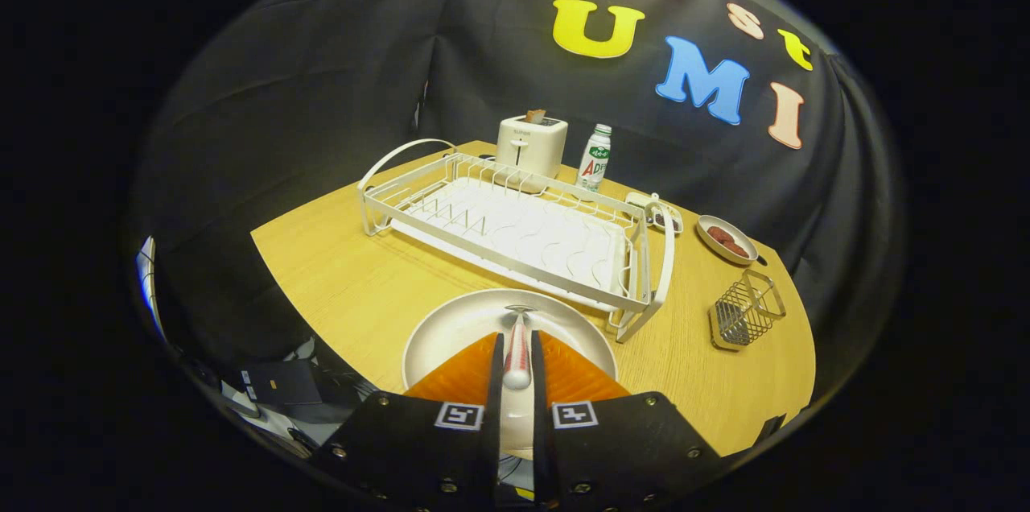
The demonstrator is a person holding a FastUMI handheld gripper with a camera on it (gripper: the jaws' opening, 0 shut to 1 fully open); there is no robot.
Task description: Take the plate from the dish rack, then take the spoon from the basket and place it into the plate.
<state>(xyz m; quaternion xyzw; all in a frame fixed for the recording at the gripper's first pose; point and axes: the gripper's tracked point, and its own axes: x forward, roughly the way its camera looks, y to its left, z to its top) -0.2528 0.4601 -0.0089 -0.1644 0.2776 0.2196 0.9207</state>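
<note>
A cream plate lies flat on the wooden table, just in front of the white dish rack. My gripper hangs over the plate with its orange fingers shut on a spoon. The spoon has a white and red handle, pinched between the pads, and its metal bowl end points ahead over the plate's middle. The small wire basket stands beyond the fingers to the right, with nothing in it. No dishes stand in the dish rack.
Behind the rack stand a white toaster with a slice of bread and a green-and-white bottle. A small dish with dark red pieces sits right of the rack, above the basket. Bare table stretches left of the plate.
</note>
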